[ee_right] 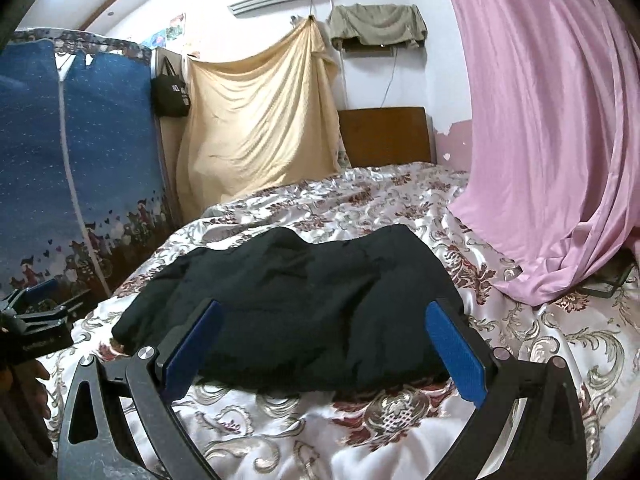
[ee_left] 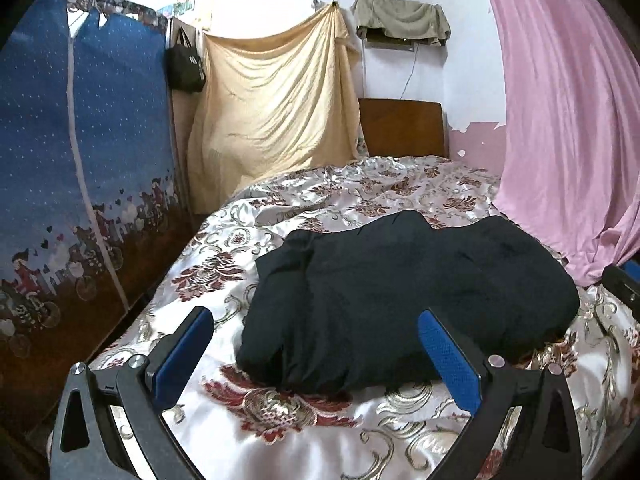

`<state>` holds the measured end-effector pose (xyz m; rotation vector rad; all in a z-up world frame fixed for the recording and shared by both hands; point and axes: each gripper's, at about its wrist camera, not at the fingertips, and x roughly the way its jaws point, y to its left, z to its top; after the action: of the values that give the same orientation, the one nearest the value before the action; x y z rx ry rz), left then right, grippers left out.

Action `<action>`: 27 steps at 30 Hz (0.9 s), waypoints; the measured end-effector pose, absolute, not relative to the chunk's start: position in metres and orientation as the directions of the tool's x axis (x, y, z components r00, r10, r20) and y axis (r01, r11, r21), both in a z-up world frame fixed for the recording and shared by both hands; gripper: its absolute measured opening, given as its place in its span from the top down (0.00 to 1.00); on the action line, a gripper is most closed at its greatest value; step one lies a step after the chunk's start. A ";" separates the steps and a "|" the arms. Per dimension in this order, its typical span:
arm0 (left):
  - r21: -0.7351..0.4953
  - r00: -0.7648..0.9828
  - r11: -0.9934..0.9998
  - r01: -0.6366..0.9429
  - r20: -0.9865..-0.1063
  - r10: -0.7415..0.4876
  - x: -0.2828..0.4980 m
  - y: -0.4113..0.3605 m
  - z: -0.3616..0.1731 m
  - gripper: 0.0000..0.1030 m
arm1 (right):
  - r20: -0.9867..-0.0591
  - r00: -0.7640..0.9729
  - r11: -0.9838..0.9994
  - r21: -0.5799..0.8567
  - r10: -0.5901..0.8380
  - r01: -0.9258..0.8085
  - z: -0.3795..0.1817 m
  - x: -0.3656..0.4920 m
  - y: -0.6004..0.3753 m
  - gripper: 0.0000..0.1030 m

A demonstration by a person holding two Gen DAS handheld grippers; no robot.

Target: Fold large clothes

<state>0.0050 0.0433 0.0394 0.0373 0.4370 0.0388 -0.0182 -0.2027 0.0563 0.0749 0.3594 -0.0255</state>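
Observation:
A black garment lies folded into a thick bundle on the floral satin bedspread. My left gripper hangs open just in front of the bundle's near left part, nothing between its blue pads. In the right wrist view the same black garment fills the middle, and my right gripper stands open over its near edge, holding nothing. The left gripper shows at that view's left edge with a hand under it. The right gripper's fingers peek in at the left view's right edge.
A blue patterned fabric wardrobe stands along the bed's left side. A pink curtain drapes onto the bed at the right. A yellow sheet hangs behind, beside a wooden headboard. A dark object lies under the curtain's hem.

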 end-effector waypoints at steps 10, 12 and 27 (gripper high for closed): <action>0.068 0.914 0.997 -0.045 -0.400 0.069 -0.027 0.048 0.028 0.00 | -0.348 0.938 0.997 0.066 -0.001 0.026 0.046 -0.050 -0.185 0.03; 0.078 0.914 0.996 -0.048 -0.399 0.076 -0.034 0.048 0.025 0.00 | -0.349 0.937 0.998 0.064 0.001 0.023 0.043 -0.056 -0.184 0.03; 0.028 0.929 0.999 -0.038 -0.367 0.046 -0.077 0.059 0.017 0.00 | -0.333 0.943 0.999 0.047 0.001 0.016 0.034 -0.097 -0.177 0.03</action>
<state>-0.0772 0.0589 0.0167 0.0209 0.3759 0.0429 -0.0975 -0.1765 0.0344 0.0490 0.3389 -0.0078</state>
